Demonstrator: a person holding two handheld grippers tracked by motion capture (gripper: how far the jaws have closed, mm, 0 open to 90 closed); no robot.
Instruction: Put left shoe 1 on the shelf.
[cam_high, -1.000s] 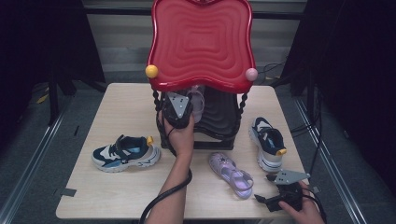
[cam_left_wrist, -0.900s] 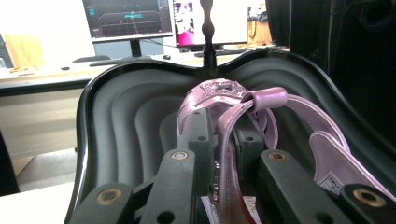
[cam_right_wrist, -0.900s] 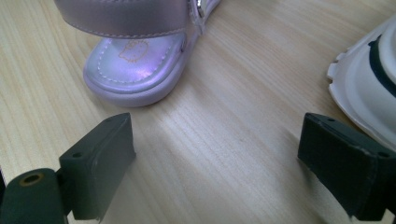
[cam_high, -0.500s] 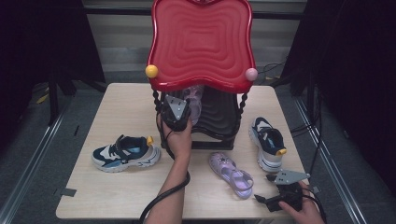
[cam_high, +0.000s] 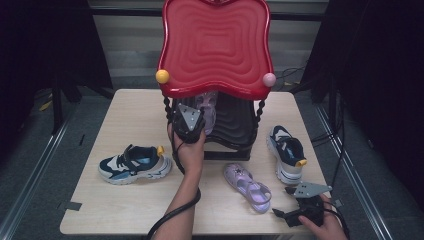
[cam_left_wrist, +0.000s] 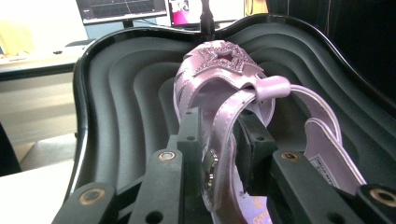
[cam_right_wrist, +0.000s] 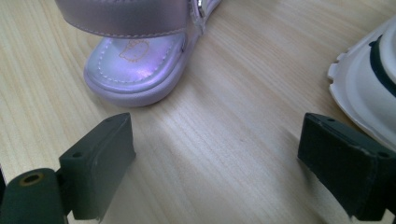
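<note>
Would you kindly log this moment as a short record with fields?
work: placing a pink sandal on the rack's black lower tray
left gripper: jaws have just been opening, sandal strap between them
right gripper: open, low over the table
on table: second sandal, two sneakers
rack top: red tray
</note>
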